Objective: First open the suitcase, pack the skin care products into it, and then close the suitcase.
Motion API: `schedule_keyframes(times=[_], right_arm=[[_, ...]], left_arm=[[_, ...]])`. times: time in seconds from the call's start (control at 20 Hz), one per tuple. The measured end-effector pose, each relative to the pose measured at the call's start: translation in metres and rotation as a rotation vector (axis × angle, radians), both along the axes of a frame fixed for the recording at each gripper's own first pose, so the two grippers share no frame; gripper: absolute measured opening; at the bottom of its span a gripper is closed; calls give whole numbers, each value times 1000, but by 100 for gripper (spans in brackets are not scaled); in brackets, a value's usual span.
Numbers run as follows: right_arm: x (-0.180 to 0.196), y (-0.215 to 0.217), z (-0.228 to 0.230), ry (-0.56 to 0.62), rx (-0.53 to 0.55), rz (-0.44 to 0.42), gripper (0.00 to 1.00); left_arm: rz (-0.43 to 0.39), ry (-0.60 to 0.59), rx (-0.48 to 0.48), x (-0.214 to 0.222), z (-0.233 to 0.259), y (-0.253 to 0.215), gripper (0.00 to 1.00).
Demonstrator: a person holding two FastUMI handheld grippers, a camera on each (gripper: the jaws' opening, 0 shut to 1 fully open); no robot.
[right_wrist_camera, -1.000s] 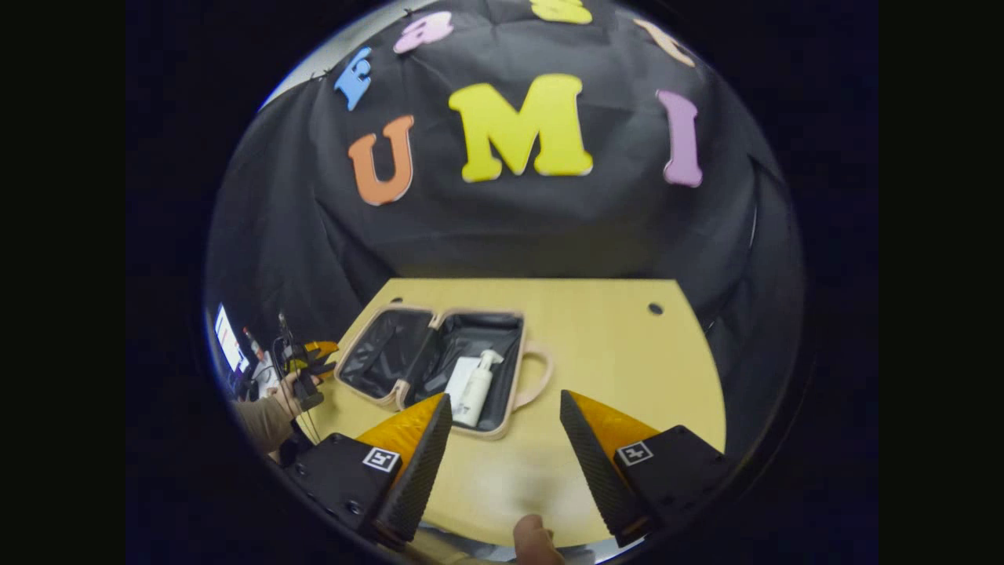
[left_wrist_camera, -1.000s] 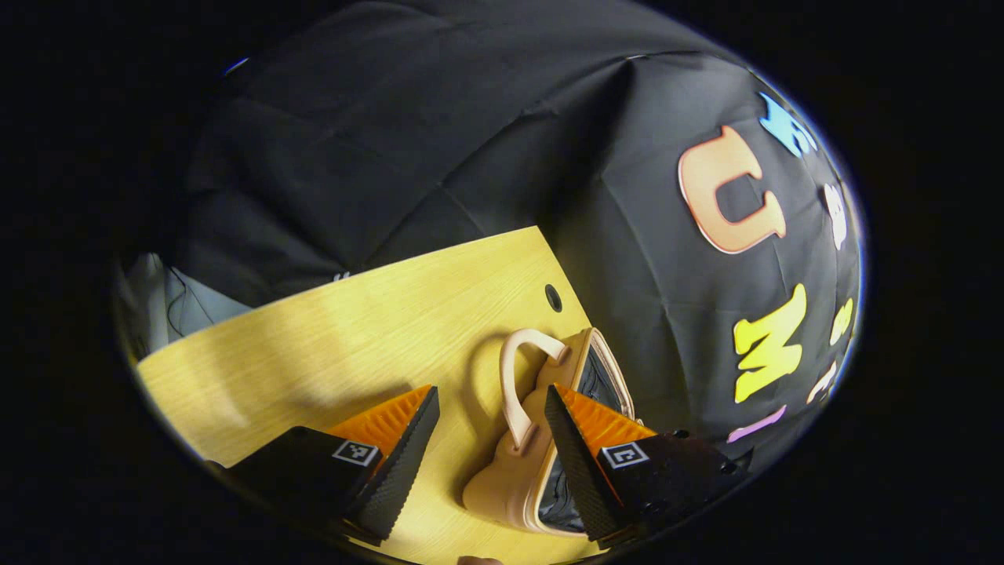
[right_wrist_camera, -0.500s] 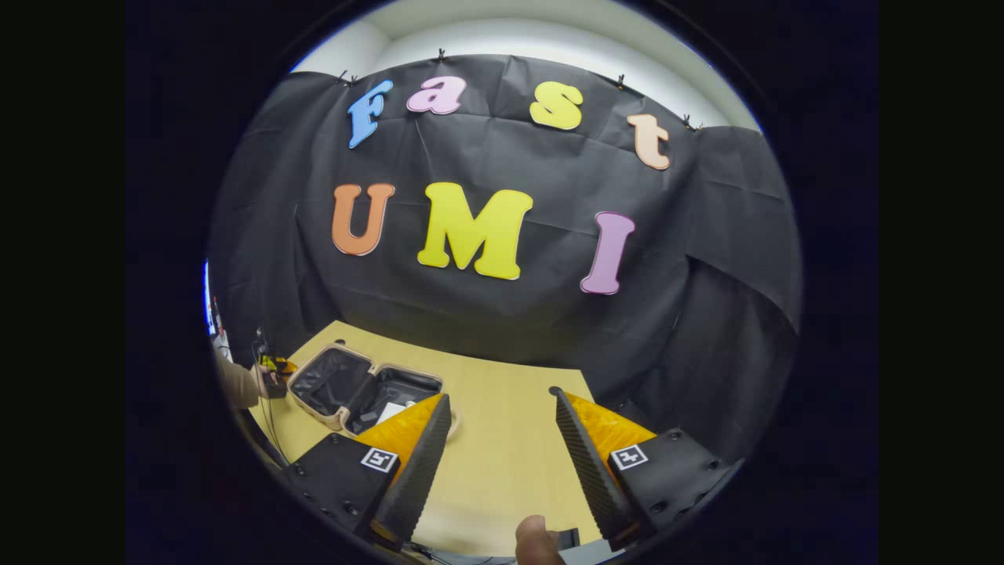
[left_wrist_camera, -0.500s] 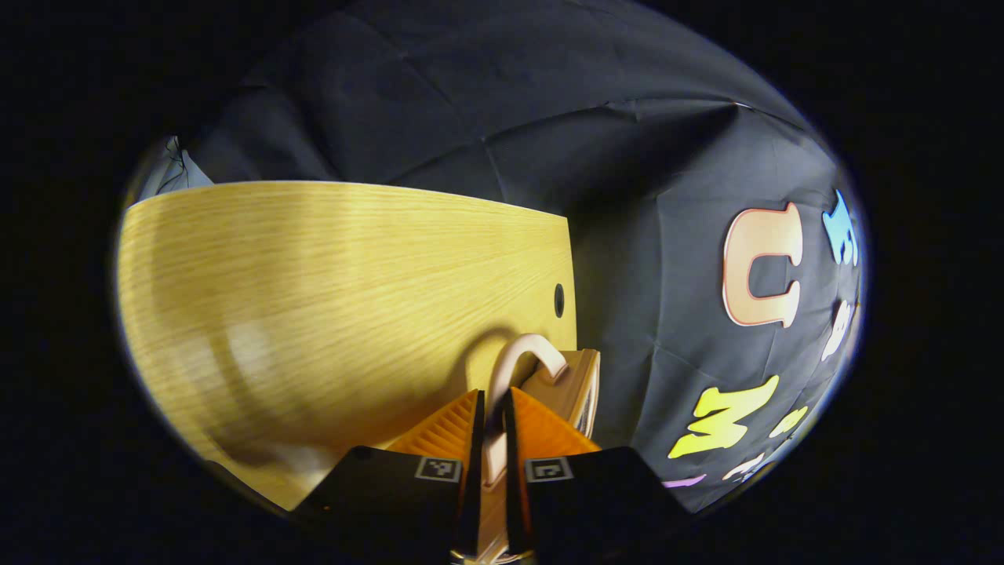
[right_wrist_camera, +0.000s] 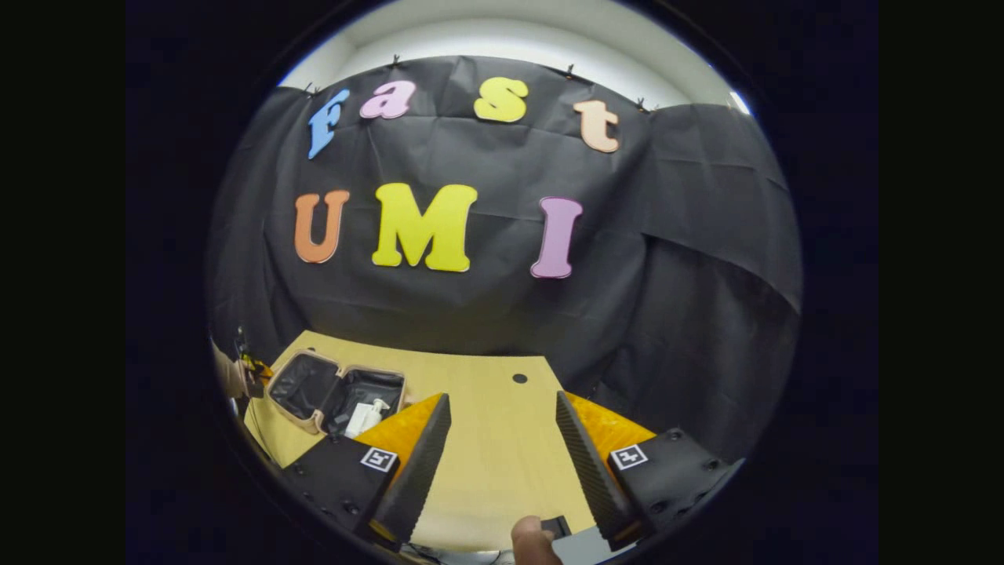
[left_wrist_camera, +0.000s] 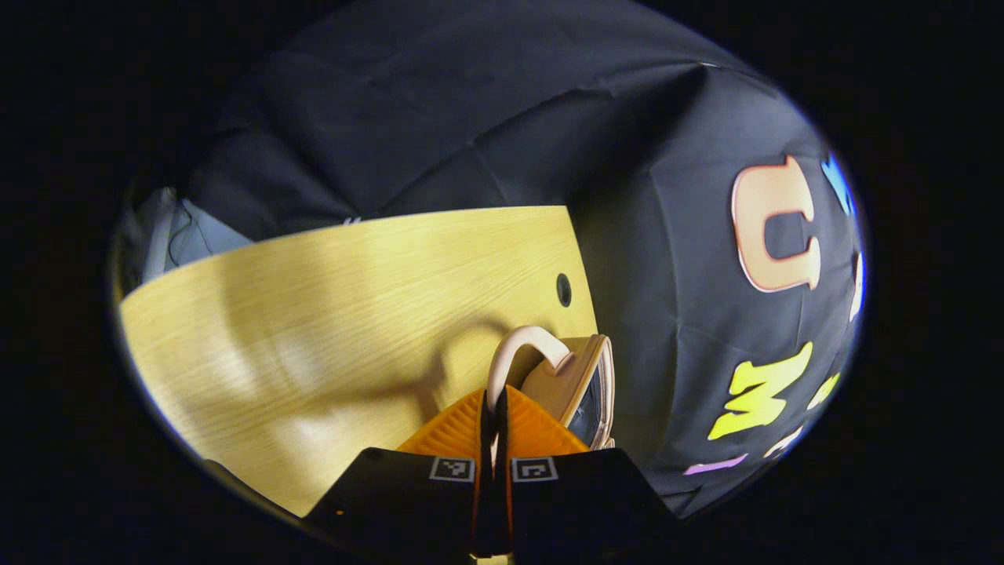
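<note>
The beige suitcase (right_wrist_camera: 329,388) lies open on the table (right_wrist_camera: 486,439), its dark lining showing. A white pump bottle (right_wrist_camera: 365,416) rests in its right half. In the left gripper view, the curved suitcase handle (left_wrist_camera: 522,345) runs down between my left gripper's (left_wrist_camera: 494,420) orange fingers, which are shut on it; the raised case edge (left_wrist_camera: 588,384) stands just right of them. That gripper (right_wrist_camera: 251,373) also appears far off at the case's left end in the right gripper view. My right gripper (right_wrist_camera: 502,451) hangs open over the near table edge, nothing between its fingers.
The wooden table has a small round hole (left_wrist_camera: 563,289) near its far edge, also seen as a hole (right_wrist_camera: 519,378) beyond my right fingers. A sleeve (right_wrist_camera: 226,375) shows at the far left. A thumb (right_wrist_camera: 533,543) sits at the bottom. Black cloth walls surround the table.
My left gripper went from open around the handle to shut on it. My right gripper pulled back and tilted up, so the suitcase slid to the lower left of its view.
</note>
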State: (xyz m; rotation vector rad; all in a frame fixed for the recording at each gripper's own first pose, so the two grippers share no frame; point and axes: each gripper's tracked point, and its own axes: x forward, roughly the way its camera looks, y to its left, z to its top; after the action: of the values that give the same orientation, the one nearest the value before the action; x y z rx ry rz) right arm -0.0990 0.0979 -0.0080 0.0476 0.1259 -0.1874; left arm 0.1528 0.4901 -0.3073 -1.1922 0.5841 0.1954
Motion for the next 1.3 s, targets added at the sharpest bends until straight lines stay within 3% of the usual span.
schedule_keyframes(times=[0.35, 0.75, 1.0, 1.3], right_arm=[[-8, -29, 9, -69, -26, 52, 81], [-7, -50, -1, -65, 24, 166, 80], [-11, -61, 3, -88, 23, 203, 80], [-18, -77, -7, -74, 25, 217, 78]], left_arm=[[-100, -124, 356, 8, 101, -20, 3], [-110, -202, 554, 2, 189, -86, 3], [-212, -235, 759, -2, 226, -147, 3], [-351, -296, 927, -4, 244, -226, 3]])
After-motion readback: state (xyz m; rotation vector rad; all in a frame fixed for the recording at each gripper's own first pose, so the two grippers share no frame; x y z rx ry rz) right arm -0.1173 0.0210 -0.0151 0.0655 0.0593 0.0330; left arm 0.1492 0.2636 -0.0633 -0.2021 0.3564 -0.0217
